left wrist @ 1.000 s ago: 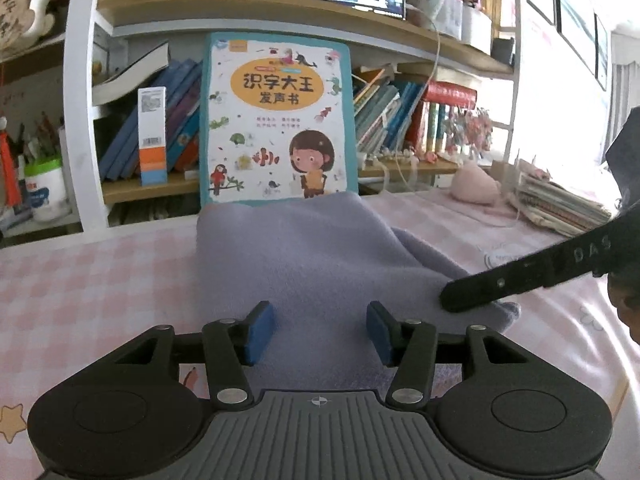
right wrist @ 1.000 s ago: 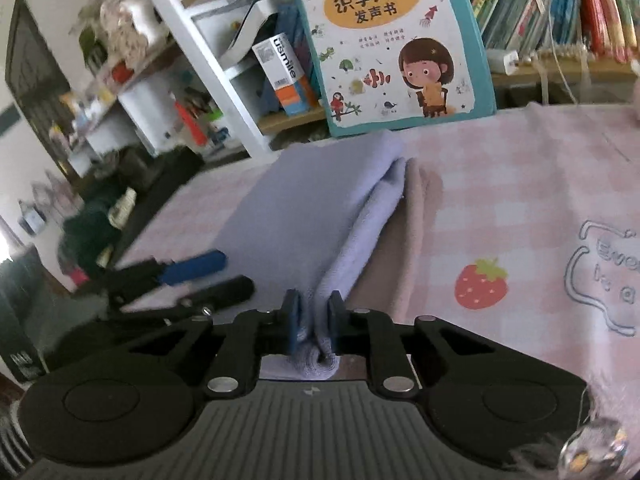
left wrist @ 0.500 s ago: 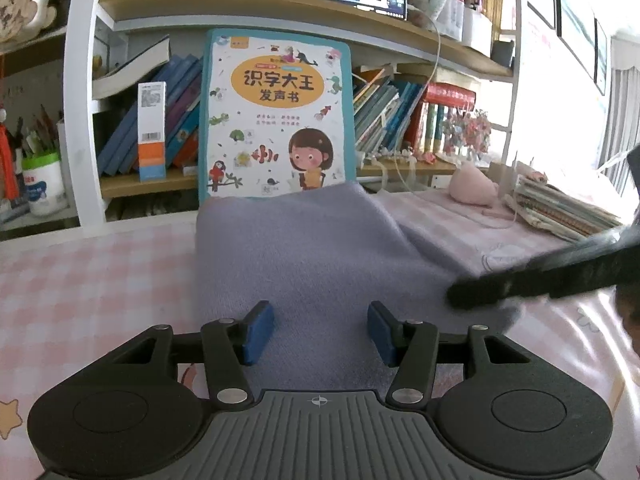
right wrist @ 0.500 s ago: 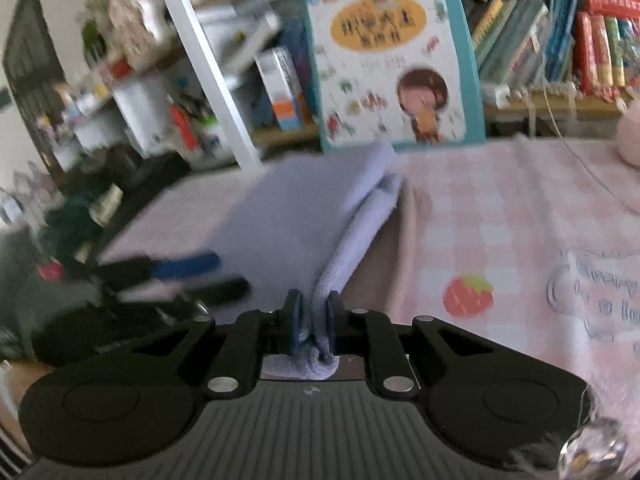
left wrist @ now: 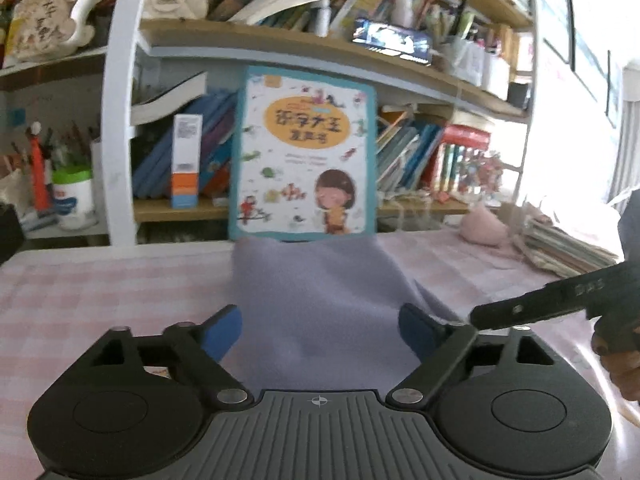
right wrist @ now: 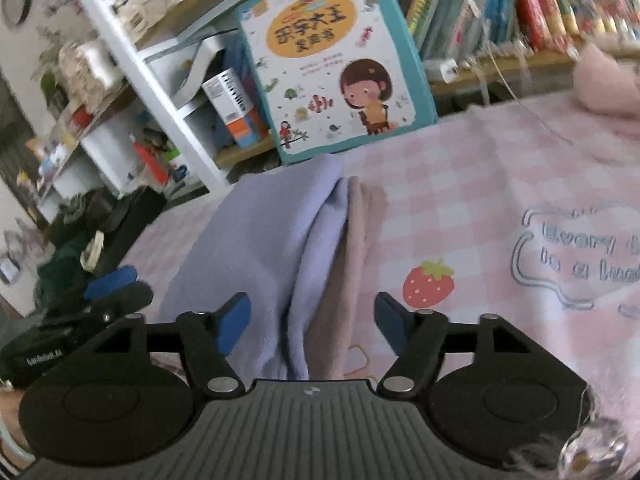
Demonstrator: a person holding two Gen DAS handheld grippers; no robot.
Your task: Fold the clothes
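Observation:
A lavender folded cloth [left wrist: 320, 296] lies flat on the pink checked tablecloth [left wrist: 100, 296], running away toward the picture book. My left gripper [left wrist: 320, 330] is open, its blue pads on either side of the cloth's near edge. In the right wrist view the same lavender cloth [right wrist: 260, 248] shows stacked layers with a pinkish-beige layer [right wrist: 356, 232] along its right side. My right gripper [right wrist: 312, 320] is open over the cloth's near end, nothing held. The right gripper's finger [left wrist: 552, 300] reaches in from the right in the left wrist view; the left gripper [right wrist: 108, 292] sits at the far left.
A teal-edged children's picture book [left wrist: 306, 168] stands against the bookshelf [left wrist: 280, 40] just behind the cloth. A pink soft object [left wrist: 484, 226] and a pile of papers [left wrist: 568, 244] sit at the right. A strawberry print [right wrist: 428, 284] marks the tablecloth [right wrist: 480, 184].
My right gripper was shut on the cloth's folded edge and has let go; its jaws now stand wide apart. The left gripper has opened wider. The cloth lies lower and flatter.

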